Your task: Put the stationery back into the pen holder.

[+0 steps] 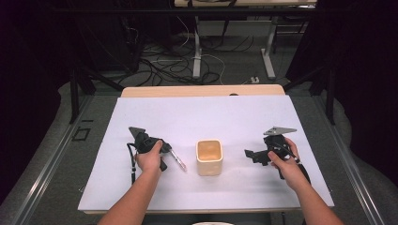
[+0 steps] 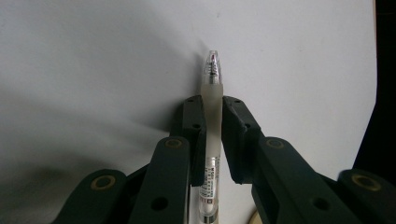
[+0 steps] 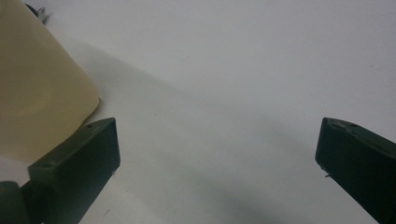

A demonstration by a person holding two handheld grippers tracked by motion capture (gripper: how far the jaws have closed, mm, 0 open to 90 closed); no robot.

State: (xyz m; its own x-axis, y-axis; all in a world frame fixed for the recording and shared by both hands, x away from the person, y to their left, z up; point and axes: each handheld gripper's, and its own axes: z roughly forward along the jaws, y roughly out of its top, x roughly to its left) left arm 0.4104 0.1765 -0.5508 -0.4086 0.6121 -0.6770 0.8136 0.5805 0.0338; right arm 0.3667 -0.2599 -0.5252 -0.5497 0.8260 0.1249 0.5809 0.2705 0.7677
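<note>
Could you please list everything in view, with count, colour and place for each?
clear plastic pen: one, translucent with a frosted grip, clamped between the left gripper's jaws, tip pointing away over the mat
cream square ceramic cup: one, cream, upright at the mat's middle, between the two grippers
white table mat: one, white, covering the tabletop
wooden table edge: one, light wood, beyond the mat's far side
floor cables: several, black and white, on the floor behind the table
left gripper: one, black, shut on the pen, left of the cup
right gripper: one, black, jaws wide open, right of the cup
</note>
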